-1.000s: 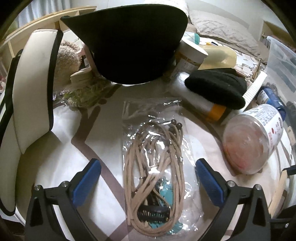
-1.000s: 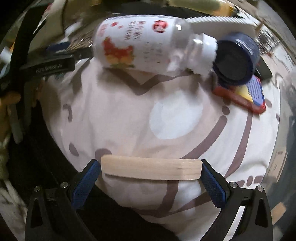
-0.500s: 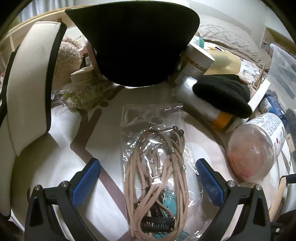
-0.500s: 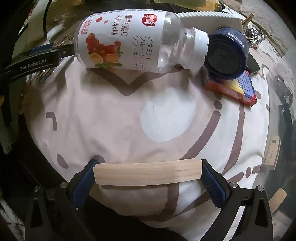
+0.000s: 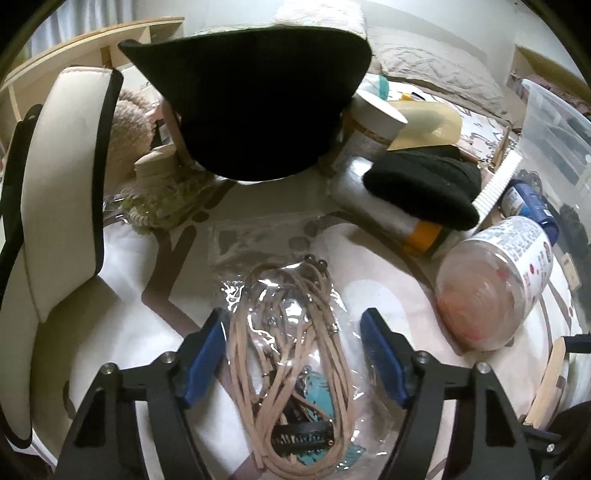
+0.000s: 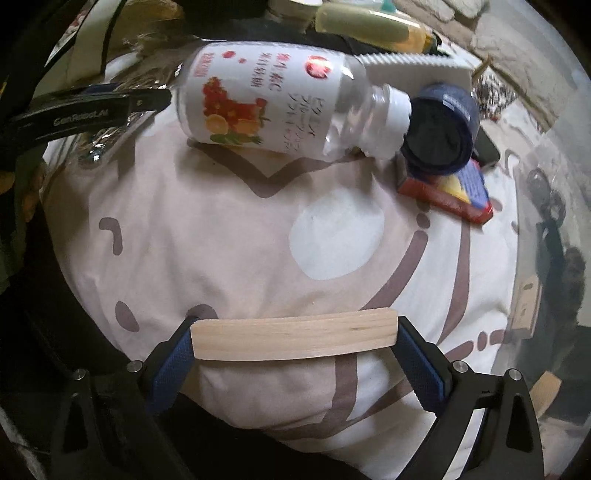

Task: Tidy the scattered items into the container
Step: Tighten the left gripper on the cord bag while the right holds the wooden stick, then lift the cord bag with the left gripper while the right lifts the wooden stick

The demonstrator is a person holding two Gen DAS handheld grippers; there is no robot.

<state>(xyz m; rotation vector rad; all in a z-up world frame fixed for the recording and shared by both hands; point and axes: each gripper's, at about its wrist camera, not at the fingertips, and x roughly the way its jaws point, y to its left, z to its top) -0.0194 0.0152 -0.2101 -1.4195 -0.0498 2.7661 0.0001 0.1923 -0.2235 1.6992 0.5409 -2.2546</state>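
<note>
The left gripper (image 5: 293, 345) is closing around the bag of cords (image 5: 291, 373) on the bed cover (image 5: 122, 332); squeeze gently, then lift. The right gripper (image 6: 294, 356) is holding the wooden stick (image 6: 294, 334).

Patterned bedspread (image 6: 207, 236), white with brown stripes and dots, spread underneath. Beige quilted pillow (image 5: 424, 70) up at the far end. Wooden shelf unit (image 5: 85, 44) at back left, against a white wall (image 5: 461, 22).
</note>
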